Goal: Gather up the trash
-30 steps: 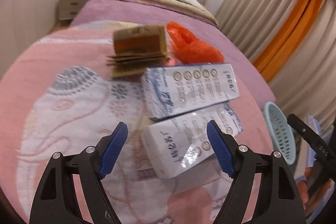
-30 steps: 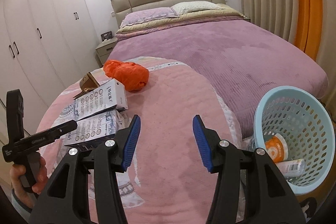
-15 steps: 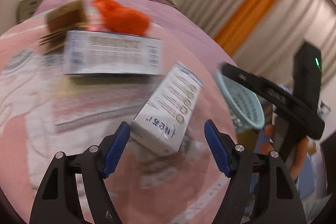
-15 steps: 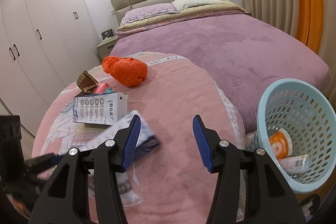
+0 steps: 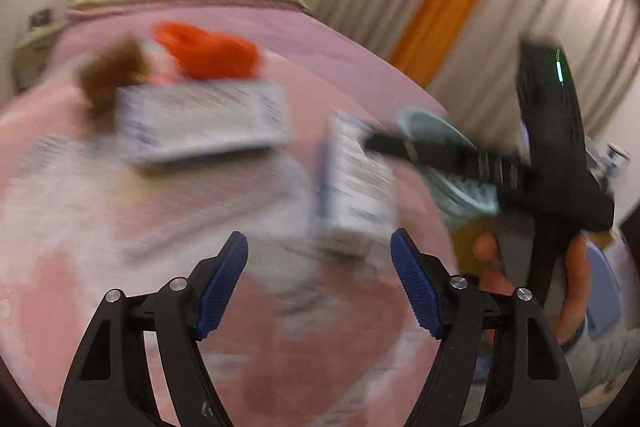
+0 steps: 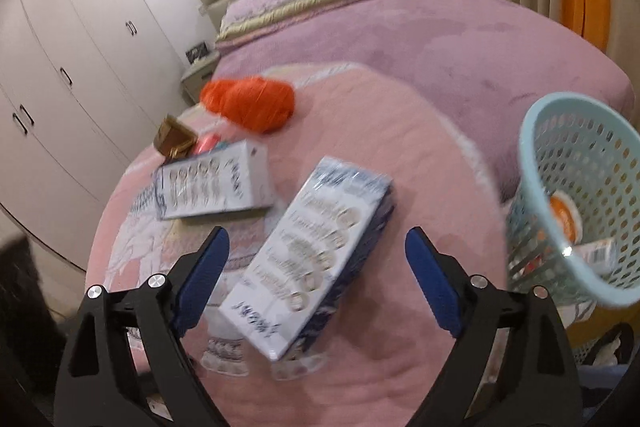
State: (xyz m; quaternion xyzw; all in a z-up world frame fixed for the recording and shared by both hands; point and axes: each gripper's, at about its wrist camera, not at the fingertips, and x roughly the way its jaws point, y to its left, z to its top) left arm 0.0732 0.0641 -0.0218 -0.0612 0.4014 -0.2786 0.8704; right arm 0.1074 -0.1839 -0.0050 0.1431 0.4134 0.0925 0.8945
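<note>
**Right wrist view: near carton lying between wide fingers, bin off to the right**

Right wrist view, going L to R: brown box [image 6: 173, 139] is sitting at far left of the pink blanket [image 6: 400, 155], w/ the far carton [image 6: 214, 185] lying flat just beside it. Orange bag [image 6: 250, 103] is resting behind those two. Near carton [image 6: 310, 253] is lying diagonally mid-frame, one short end pointing toward the camera. Right gripper [image 6: 316, 277] is hovering over it, fingers [image 6: 434, 289] spread wide, not touching it as far as I can tell. Blue basket [image 6: 538, 147] is standing off the bed at right, w/ a couple of items already inside.

Left wrist view is heavily blurred. Left gripper [image 5: 318, 285] is also spread wide, holding nothing; near carton [image 5: 354, 187] is showing just ahead of it.

Handling, my guess: carton is looking like thin printed card, prob. light and maybe empty, so stiff along edges but crushable on the broad faces. Glossy print could be slick against the pads. Best hold is prob. across the narrow width near mid-length, squeezing the long side walls, not the big top face. Soft bedding underneath is likely giving way, so fingers can be pressing down beside it w/o much risk.
</note>
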